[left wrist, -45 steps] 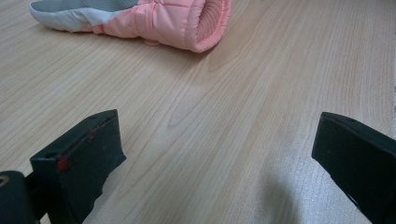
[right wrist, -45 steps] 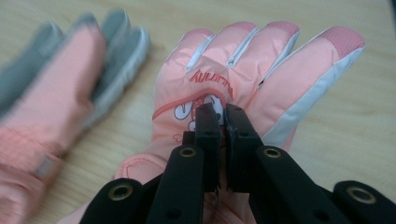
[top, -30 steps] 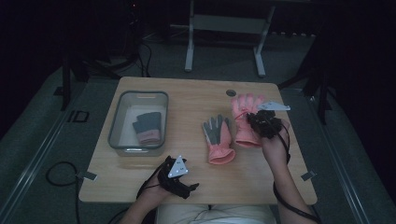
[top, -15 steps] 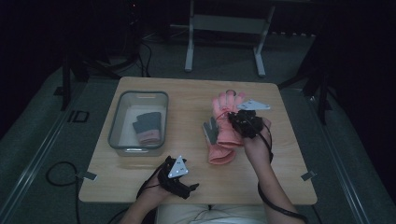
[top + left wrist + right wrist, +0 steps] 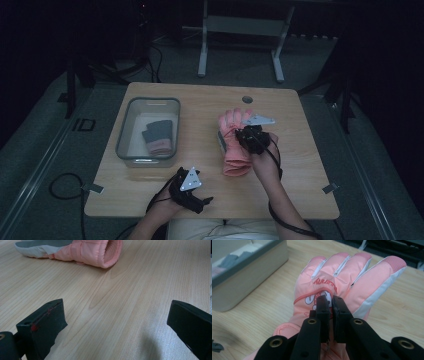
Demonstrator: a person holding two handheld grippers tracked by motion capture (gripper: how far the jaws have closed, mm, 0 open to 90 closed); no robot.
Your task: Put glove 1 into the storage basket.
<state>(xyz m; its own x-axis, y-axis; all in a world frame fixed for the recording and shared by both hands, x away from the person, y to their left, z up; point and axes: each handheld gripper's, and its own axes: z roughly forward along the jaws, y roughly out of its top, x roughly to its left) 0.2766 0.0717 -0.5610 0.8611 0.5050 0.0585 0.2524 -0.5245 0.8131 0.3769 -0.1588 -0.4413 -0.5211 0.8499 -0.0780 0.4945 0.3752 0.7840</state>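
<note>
A person is seated at a wooden worktop (image 5: pixel 300 190), holding a gripper in each hand. The right gripper (image 5: pixel 331 305) is pinching the back of a pink glove (image 5: pixel 342 280) with its fingers (image 5: pixel 322 306) together on a fold of the fabric. This glove is lying just ahead of and under those fingers, on top of a second pink glove (image 5: pixel 236 162) whose cuff is pointing toward the person.

The step in hand appears to be stacking the pair. To do it well, the fingers should be lowering the glove flat so cuffs and fingertips are lining up before letting go.

The left gripper (image 5: pixel 191 187) is resting on the worktop near the person with its fingers (image 5: pixel 45 325) wide apart and nothing between them.

A grey bin (image 5: pixel 125 135) holding dark gloves (image 5: pixel 157 137) is sitting well to the left of the right fingers. Bare wood is lying between them, leaving open room for a sideways carry.
</note>
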